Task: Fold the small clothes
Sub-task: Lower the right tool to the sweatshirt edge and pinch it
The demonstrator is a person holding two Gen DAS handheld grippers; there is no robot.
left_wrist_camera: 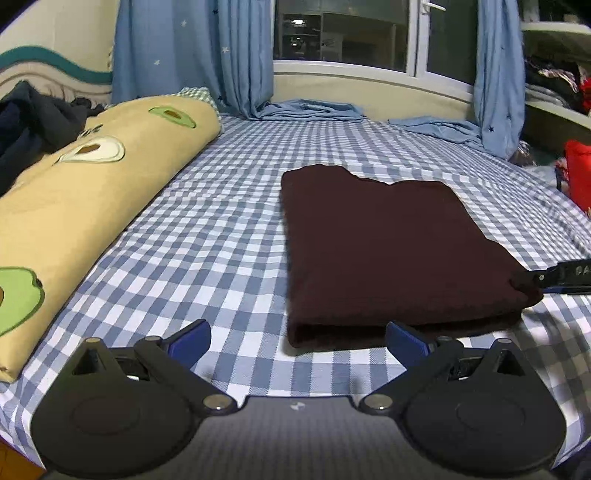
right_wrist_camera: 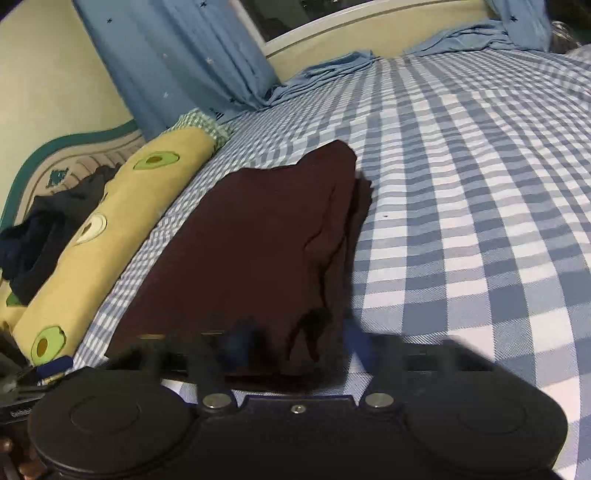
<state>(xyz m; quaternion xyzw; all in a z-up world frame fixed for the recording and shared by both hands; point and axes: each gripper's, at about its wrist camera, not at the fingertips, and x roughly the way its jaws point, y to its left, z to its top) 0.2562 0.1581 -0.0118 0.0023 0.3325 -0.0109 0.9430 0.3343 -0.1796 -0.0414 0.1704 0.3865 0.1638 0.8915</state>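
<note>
Dark maroon knit, matte and soft: the folded garment [left_wrist_camera: 391, 251] lay as a thick rectangle on the bed [left_wrist_camera: 221, 251], near edge doubled over and rounded. Bed sheet was blue-and-white gingham, slightly rippled. Yellow avocado-print bolster [left_wrist_camera: 92, 192] ran along the left side, well apart from the garment; dark clothes [left_wrist_camera: 33, 122] heaped behind it. Blue star-print curtains [left_wrist_camera: 184, 55] hung at the window [left_wrist_camera: 343, 33]. Left tongs [left_wrist_camera: 298, 338] stood spread, empty, just short of the fold. Right tongs [right_wrist_camera: 301, 343], blurred, sat at the garment's near right corner with cloth between the fingers; whether they pinched it could not be told.
</note>
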